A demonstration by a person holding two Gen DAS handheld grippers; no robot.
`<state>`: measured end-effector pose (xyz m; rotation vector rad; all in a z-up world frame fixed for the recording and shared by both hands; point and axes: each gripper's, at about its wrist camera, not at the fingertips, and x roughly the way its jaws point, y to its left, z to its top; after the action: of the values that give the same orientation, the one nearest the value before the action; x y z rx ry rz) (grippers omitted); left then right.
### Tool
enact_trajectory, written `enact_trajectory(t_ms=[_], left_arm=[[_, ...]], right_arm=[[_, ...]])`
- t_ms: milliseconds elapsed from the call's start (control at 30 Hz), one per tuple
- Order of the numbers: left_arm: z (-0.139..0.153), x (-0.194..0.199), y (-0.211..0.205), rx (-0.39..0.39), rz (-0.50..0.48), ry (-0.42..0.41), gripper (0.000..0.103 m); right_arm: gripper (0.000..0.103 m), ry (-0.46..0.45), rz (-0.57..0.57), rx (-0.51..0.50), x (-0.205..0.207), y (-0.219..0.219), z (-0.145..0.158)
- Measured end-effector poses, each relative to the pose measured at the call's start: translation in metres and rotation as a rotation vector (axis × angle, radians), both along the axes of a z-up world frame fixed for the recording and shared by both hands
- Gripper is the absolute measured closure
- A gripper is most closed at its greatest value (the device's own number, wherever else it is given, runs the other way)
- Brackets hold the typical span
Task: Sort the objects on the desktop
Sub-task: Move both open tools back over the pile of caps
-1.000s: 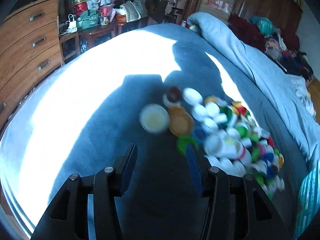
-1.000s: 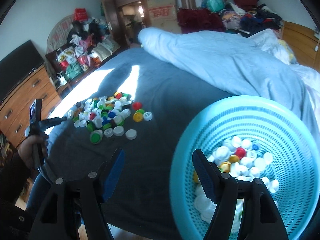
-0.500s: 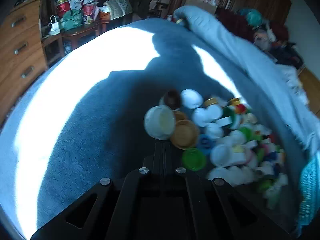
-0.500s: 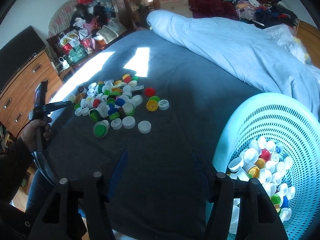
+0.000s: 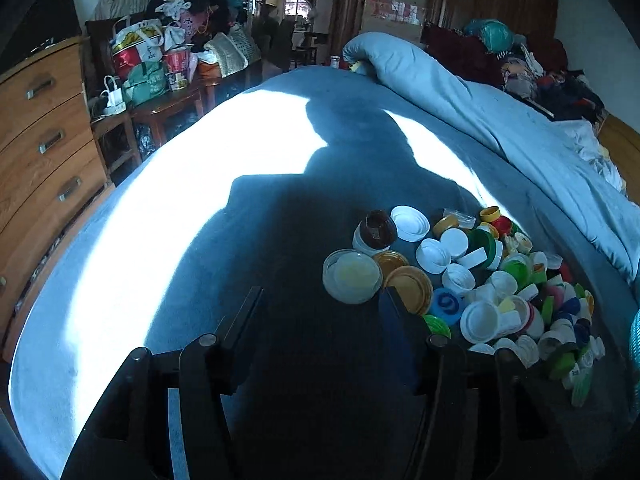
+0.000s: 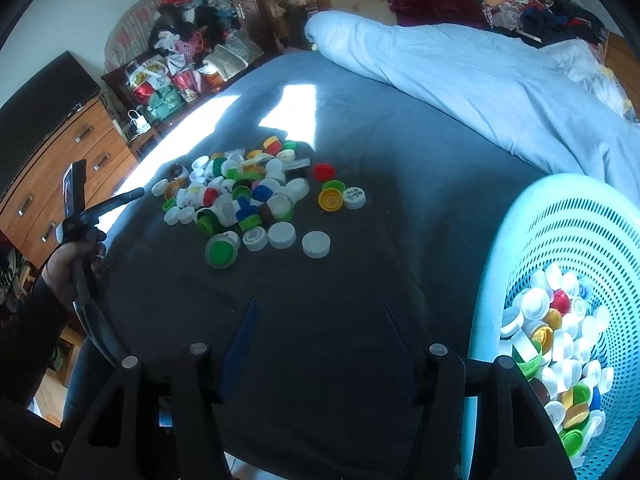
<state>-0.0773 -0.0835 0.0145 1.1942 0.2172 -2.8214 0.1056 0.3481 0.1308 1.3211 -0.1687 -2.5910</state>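
We are seeing a pale blue duvet (image 6: 460, 80) lying bunched across the grey bedspread (image 5: 280, 152); a wooden dresser (image 5: 36, 128) is standing alongside, bags (image 5: 140, 60) piling nearby.

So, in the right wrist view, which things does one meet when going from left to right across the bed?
Left gripper → pile of bottle caps → red cap → yellow cap → white printed cap → blue basket holding caps.

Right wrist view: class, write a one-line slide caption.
Open right gripper hovers over the bed between the scattered bottle caps and the basket.
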Motion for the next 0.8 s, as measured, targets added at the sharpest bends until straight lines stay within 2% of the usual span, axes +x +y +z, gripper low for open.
enact_trajectory(t_ms=[100, 200, 233, 267, 300, 333, 433, 467, 500, 533, 600, 667, 767, 800], left_arm=[[-0.017, -0.027, 0.008, -0.062, -0.027, -0.062, 0.049], [-0.027, -0.042, 0.012, -0.070, -0.049, -0.109, 0.050], [-0.027, -0.043, 0.014, -0.055, -0.079, -0.113, 0.057], [-0.026, -0.039, 0.016, -0.047, -0.097, -0.106, 0.074], [-0.023, -0.035, 0.018, -0.025, -0.119, -0.097, 0.083], [-0.018, -0.029, 0.017, 0.029, -0.184, -0.093, 0.096], [0.001, 0.001, 0.010, 0.286, -0.292, -0.022, 0.099], [0.005, 0.011, 0.008, 0.318, -0.302, -0.008, 0.098], [0.005, 0.018, 0.007, 0.277, -0.265, -0.005, 0.098], [0.003, 0.021, 0.007, 0.195, -0.211, -0.020, 0.096], [-0.007, 0.018, 0.008, 0.044, -0.135, -0.073, 0.086], [-0.014, 0.013, 0.009, 0.013, -0.132, -0.088, 0.085], [-0.024, -0.004, 0.023, -0.122, -0.162, -0.129, 0.085], [-0.029, -0.013, 0.025, -0.136, -0.171, -0.152, 0.085]], right_arm=[[0.037, -0.018, -0.012, -0.002, -0.003, 0.003, -0.005], [0.037, -0.024, -0.011, -0.001, -0.005, 0.002, -0.006], [0.037, -0.023, -0.008, 0.001, -0.005, 0.001, -0.006], [0.037, -0.022, -0.006, 0.002, -0.004, 0.000, -0.006], [0.037, -0.021, -0.004, 0.001, -0.004, 0.000, -0.006], [0.037, -0.022, -0.002, 0.002, -0.004, -0.001, -0.006], [0.037, -0.018, -0.005, -0.002, -0.002, -0.001, -0.006], [0.037, -0.018, -0.005, -0.004, -0.001, 0.000, -0.006], [0.037, -0.019, -0.004, -0.007, 0.000, -0.001, -0.007], [0.037, -0.025, -0.002, -0.010, 0.000, -0.001, -0.008], [0.037, -0.035, 0.003, -0.013, -0.001, -0.004, -0.013], [0.037, -0.050, 0.018, -0.015, -0.002, -0.009, -0.019], [0.037, -0.060, 0.035, -0.016, -0.005, -0.017, -0.023], [0.037, -0.060, 0.037, -0.014, -0.006, -0.018, -0.024]])
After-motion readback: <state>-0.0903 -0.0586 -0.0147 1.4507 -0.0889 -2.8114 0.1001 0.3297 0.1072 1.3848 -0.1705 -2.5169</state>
